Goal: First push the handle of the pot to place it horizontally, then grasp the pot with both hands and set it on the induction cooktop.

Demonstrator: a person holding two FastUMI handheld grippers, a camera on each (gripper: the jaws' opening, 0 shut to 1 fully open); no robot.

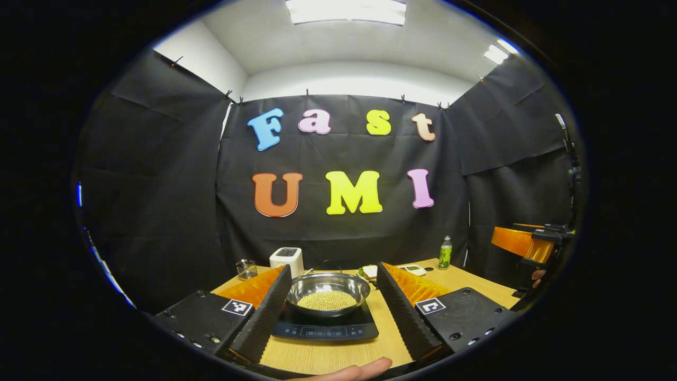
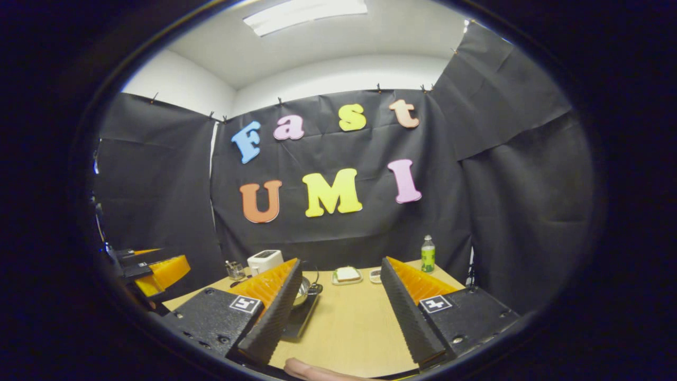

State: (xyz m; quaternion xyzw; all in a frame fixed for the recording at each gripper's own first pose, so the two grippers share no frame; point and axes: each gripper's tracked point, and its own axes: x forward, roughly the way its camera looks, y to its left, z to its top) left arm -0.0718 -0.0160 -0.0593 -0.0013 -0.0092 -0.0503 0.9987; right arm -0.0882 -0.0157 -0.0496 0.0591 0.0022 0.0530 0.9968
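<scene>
A steel pot (image 1: 328,290) holding yellowish grains sits on the black induction cooktop (image 1: 323,330) on the wooden table. Behind its rim a thin dark handle (image 1: 325,262) arcs upward. My left gripper (image 1: 334,269) is open, held back from the pot, with one finger on each side of it in view and neither touching. My right gripper (image 2: 341,262) is open too, over bare table to the right of the cooktop (image 2: 299,318). Its left finger hides most of the pot (image 2: 303,292). The right gripper (image 1: 529,243) appears far right in the left gripper view.
At the back of the table stand a white toaster (image 1: 286,259), a small glass (image 1: 246,269), a green bottle (image 1: 445,253), a sandwich on a plate (image 2: 346,274) and a small white device (image 1: 415,270). A thumb (image 1: 359,369) shows at the near edge. Bare tabletop (image 2: 349,323) lies right of the cooktop.
</scene>
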